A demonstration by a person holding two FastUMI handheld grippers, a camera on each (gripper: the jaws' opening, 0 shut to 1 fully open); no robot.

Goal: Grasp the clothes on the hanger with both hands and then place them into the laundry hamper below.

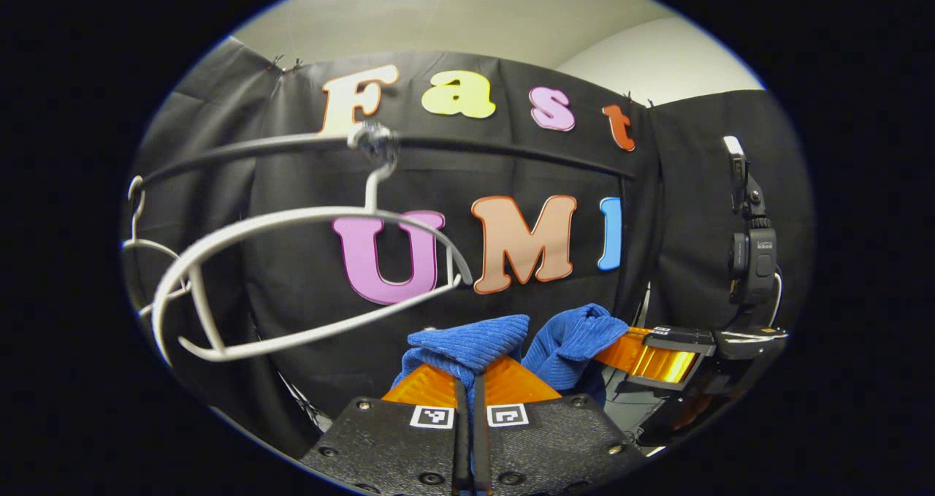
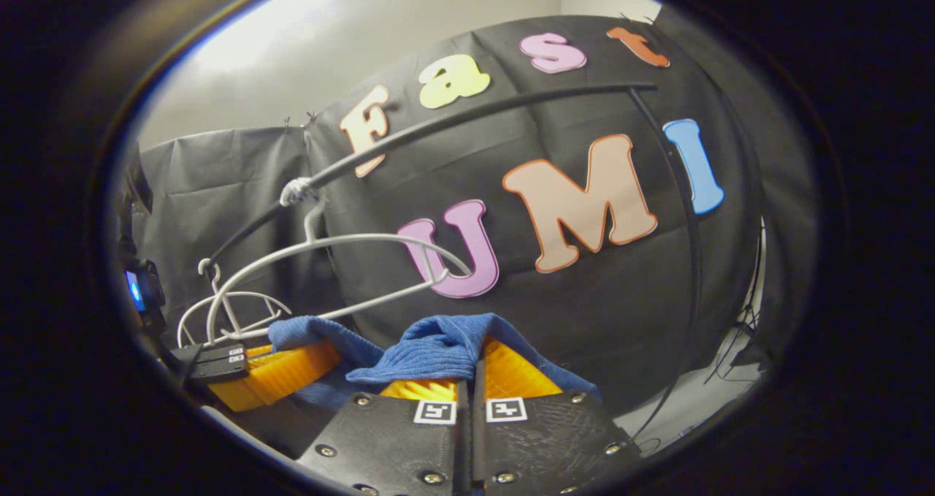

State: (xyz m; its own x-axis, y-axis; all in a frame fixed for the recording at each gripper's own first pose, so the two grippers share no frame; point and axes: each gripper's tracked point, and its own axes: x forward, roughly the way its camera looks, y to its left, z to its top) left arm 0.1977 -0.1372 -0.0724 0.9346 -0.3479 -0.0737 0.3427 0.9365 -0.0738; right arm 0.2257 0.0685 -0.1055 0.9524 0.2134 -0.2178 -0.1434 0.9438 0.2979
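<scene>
In the left gripper view the left gripper [image 1: 471, 386] is at the bottom, and its two orange fingers [image 1: 420, 388] are clamped together on a fold of the blue cloth [image 1: 471, 346]. The fingers are ribbed plastic, and each one sits on a black textured plate with screws and a small square black-and-white marker. The cloth is a thick ribbed knit. A second bunch of it goes to the right, where the right gripper [image 1: 643, 357] holds it between orange fingers. Above that gripper stands a small black camera [image 1: 752, 255]; the writing on it is too small to read.

In the right gripper view the right gripper [image 2: 471, 379] has the same build, with two orange fingers [image 2: 511, 375] closed on the blue cloth [image 2: 431, 350]. The cloth goes on to the left, to the left gripper [image 2: 256, 368], which also pinches it.

The cloth is off the hanger and hangs between the two grippers, below the rail. I cannot see the hamper.

Farther away there are two white hangers. The nearer hanger [image 1: 292, 284] is bare, made of thin rounded plastic with a metal hook, and it hangs tilted on the black rail [image 1: 511, 149]. The second hanger [image 1: 146, 262] hangs at the far left of the same rail. There is one rail, a thin dark bar in front of the black cloth wall [image 1: 679, 189].
</scene>
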